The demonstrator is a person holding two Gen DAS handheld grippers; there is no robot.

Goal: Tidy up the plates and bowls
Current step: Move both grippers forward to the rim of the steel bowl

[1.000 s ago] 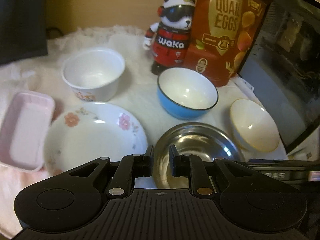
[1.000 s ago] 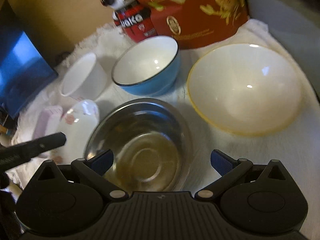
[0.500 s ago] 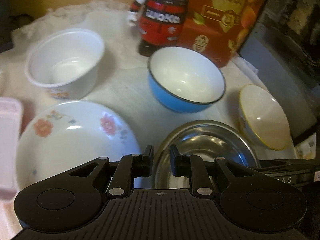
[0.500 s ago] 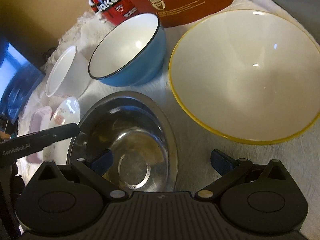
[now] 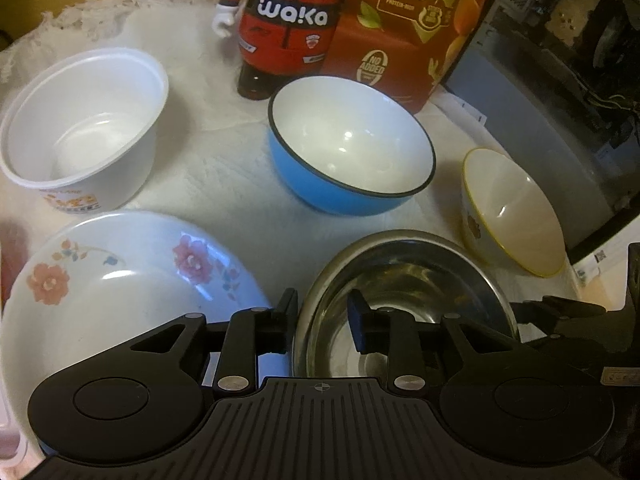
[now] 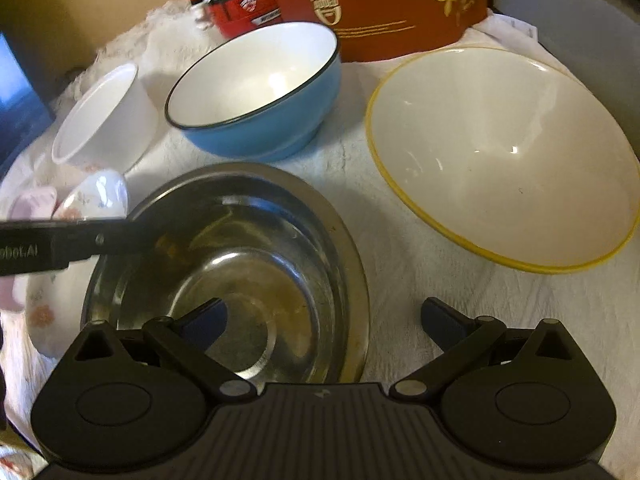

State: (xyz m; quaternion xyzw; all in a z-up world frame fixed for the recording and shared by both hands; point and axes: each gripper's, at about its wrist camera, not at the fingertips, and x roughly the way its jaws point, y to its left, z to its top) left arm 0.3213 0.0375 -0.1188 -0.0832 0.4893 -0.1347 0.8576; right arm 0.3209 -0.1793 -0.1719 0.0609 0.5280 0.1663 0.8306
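Left wrist view: the left tongs hang over the near left rim of the steel bowl, one finger outside the wall, the other over the bowl's inside. Their jaws have just been opening; the rim stands between them with a gap on each side, so they grip nothing. Left of the steel bowl, just beside it, lies the floral plate. Behind the plate stands the white cup (printed label low on its wall). The blue bowl sits in the middle of the white cloth that covers the tabletop, and the yellow-rimmed bowl stands at the right, near a dark case. At the back are a panda figure in a red "waka" shirt and a red egg packet, just behind the blue bowl.

Right wrist view: the right tongs stand wide open and hold nothing; the left finger hangs over the steel bowl's inside, the right one over bare cloth, with the bowl's near right rim between them. One black arm of the left tongs reaches in from the left edge to the bowl's left rim. The yellow-rimmed bowl fills the right side, apart from the steel one. The blue bowl lies behind, the cup farther left, and the plate shows partly behind the black arm (a pink tray peeks out beyond it)
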